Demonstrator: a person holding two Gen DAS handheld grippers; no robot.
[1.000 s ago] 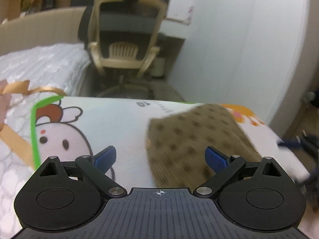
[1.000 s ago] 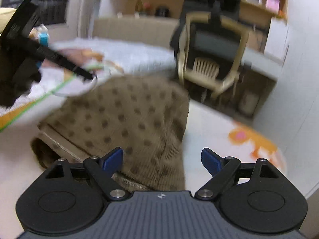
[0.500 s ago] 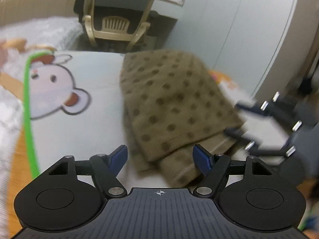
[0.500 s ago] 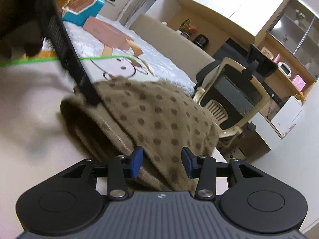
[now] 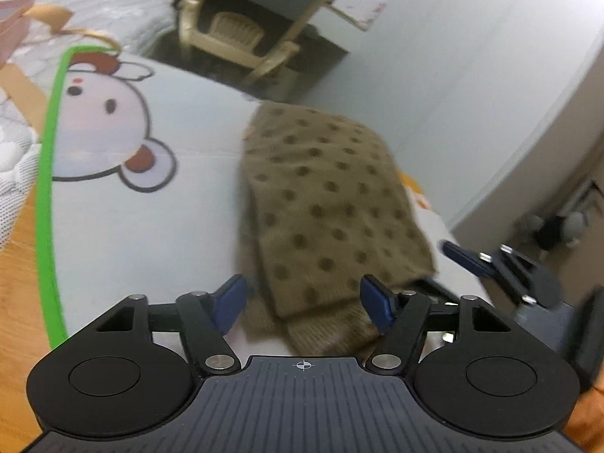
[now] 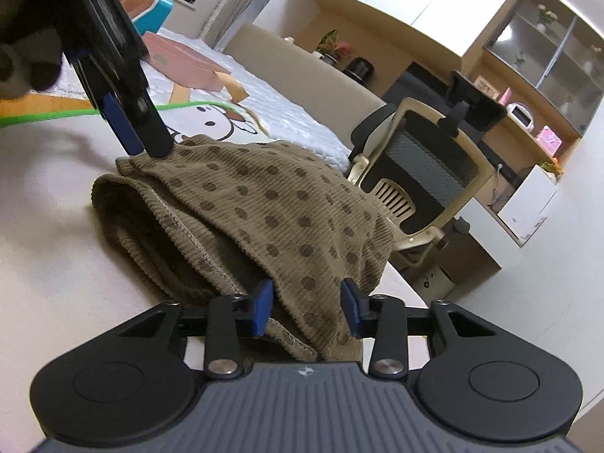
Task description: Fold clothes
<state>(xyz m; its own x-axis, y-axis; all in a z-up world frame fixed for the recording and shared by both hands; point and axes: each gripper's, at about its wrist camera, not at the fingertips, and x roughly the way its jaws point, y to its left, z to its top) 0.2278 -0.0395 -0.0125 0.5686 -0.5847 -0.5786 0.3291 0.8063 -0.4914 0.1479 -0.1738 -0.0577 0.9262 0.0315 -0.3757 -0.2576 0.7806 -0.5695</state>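
Left wrist view: the left gripper [image 5: 302,302] is seen nearest, its jaws about half open and astride the near end of the brown dotted garment [image 5: 328,196], with nothing clamped. A second ago these jaws were spread wider and the garment lay off to their right; since then the gripper has been brought down over the cloth and the gap narrowed. The garment is found already folded into a thick, layered packet, lying on the right part of the cartoon-printed mat [image 5: 151,226].

In the right wrist view the right gripper [image 6: 305,305] is placed at the packet's other near corner, its jaws drawn partly together with a fold of cloth between the pads. Whether the cloth is truly pinched cannot be told. A second ago these jaws stood wide and clear of the fabric, so both tools have been moved onto the same end of the garment. This is judged to mean that a further fold, or a squaring-up of the packet, is being prepared, and that the task is well advanced.

Counted from near to far: two grippers, one garment and one mat. Beyond them, one pink box [image 6: 181,60] and one teal box [image 6: 154,15] are seen on the quilted bed [image 6: 287,109], and one office chair [image 6: 422,173] farther right.
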